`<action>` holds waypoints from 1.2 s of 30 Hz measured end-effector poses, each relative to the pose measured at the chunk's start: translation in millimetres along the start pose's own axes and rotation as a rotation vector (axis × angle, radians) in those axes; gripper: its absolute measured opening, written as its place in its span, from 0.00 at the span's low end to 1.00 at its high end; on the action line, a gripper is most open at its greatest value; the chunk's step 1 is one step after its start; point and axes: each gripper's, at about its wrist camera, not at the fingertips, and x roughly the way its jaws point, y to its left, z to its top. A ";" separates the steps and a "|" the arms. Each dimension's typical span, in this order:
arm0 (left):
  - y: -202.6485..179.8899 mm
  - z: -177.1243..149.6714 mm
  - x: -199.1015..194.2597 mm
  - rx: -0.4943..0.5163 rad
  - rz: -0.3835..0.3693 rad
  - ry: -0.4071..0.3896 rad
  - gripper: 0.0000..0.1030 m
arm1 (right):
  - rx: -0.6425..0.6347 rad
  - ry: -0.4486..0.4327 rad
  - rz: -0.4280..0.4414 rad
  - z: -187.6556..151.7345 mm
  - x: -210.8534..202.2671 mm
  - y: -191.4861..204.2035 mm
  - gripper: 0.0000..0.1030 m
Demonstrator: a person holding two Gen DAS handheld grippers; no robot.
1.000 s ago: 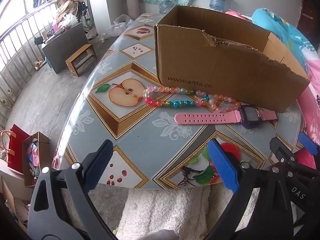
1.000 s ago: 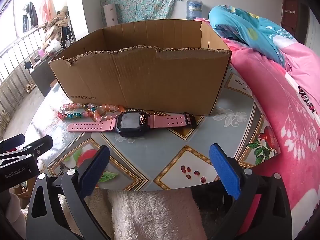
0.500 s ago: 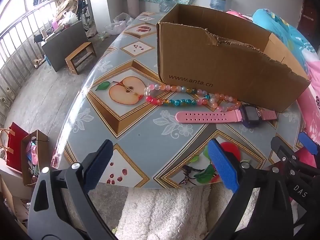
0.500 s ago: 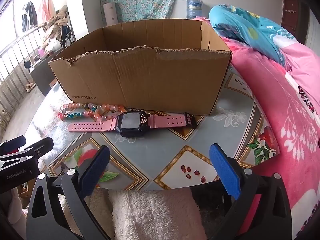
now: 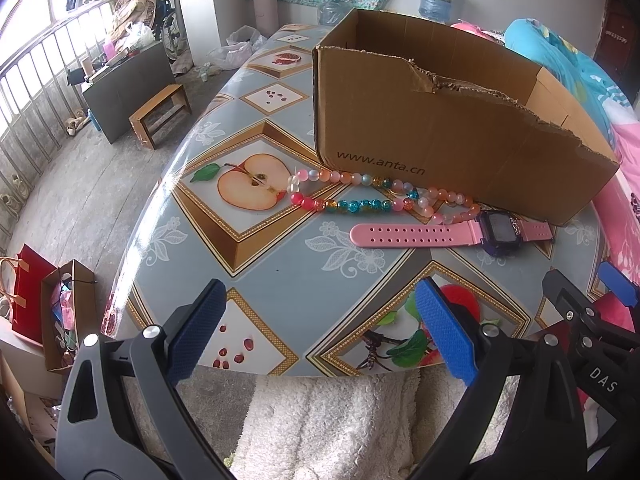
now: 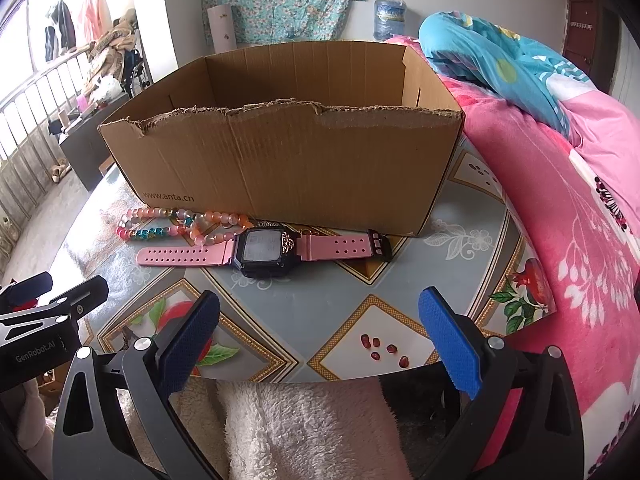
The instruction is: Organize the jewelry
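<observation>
— While both claws hang over the near edge of the table (image 5: pixel 280 280), how wide do they stand?

— My left gripper (image 5: pixel 320 328) is spread wide, blue pads (image 5: pixel 196 332) far apart, nothing between them and nothing touched. My right gripper (image 6: pixel 320 336) is spread just as wide and equally empty.

— Where does the jewelry lie?

— Ahead of both claws, well apart from the fingertips. A pink-strapped watch (image 6: pixel 264 250) lies flat on the fruit-patterned tabletop, just in front of the cardboard box (image 6: pixel 288 160). A bead necklace (image 5: pixel 360 196) lies between the watch strap and the box wall, touching the strap near the watch face. From my left claw the watch sits ahead and to the right; from my right claw it is almost straight ahead, slightly left.

— Does one camera show more than the other?

— My right view looks over the torn front wall into the box, but the floor stays hidden. It also shows the buckle end of the strap plainly. My left view shows the whole length of the necklace and the apple picture (image 5: pixel 252 184) beside it. Each camera catches the other gripper at its edge.
</observation>
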 end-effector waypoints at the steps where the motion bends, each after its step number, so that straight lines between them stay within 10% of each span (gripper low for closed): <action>1: 0.1 0.0 0.0 0.000 0.000 0.000 0.89 | 0.001 0.000 -0.001 0.1 -0.2 0.0 0.94; 36: -0.1 -1.0 -0.6 -0.001 -0.002 0.001 0.89 | 0.001 -0.003 -0.022 2.4 -2.2 -4.1 0.94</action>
